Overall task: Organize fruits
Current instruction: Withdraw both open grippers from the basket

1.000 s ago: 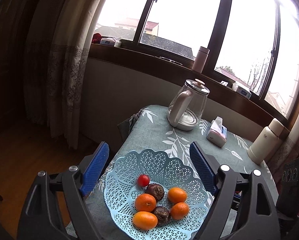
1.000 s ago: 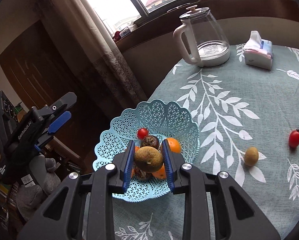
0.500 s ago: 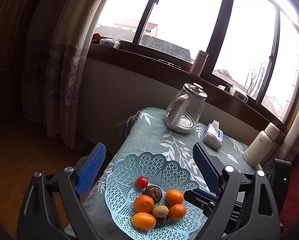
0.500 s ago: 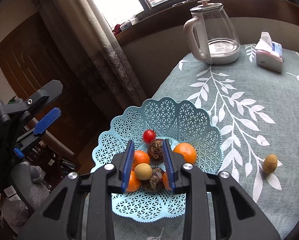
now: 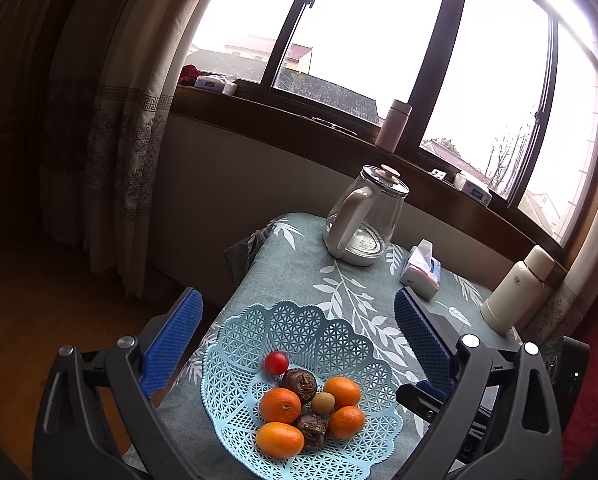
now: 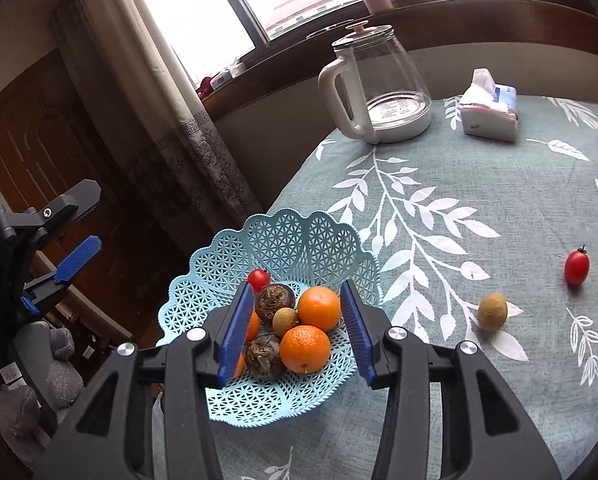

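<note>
I have the right gripper [image 6: 299, 330] spread open above the blue basket [image 6: 299, 240], holding nothing. The small tan fruit [image 6: 285, 319] lies in the basket among the oranges [image 6: 305, 349]. My left gripper [image 5: 295, 340] hangs wide open and empty over the basket's near side. To the right, a second tan fruit [image 6: 492, 311] and a cherry tomato [image 6: 576, 267] lie on the tablecloth [image 6: 479, 184].

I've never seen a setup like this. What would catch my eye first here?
Probably the pale blue lattice basket at the table's near edge, piled with oranges and dark brown fruits, with the open right gripper above it. Then the stray cherry tomato and small brown fruit on the leaf-print cloth.
</note>
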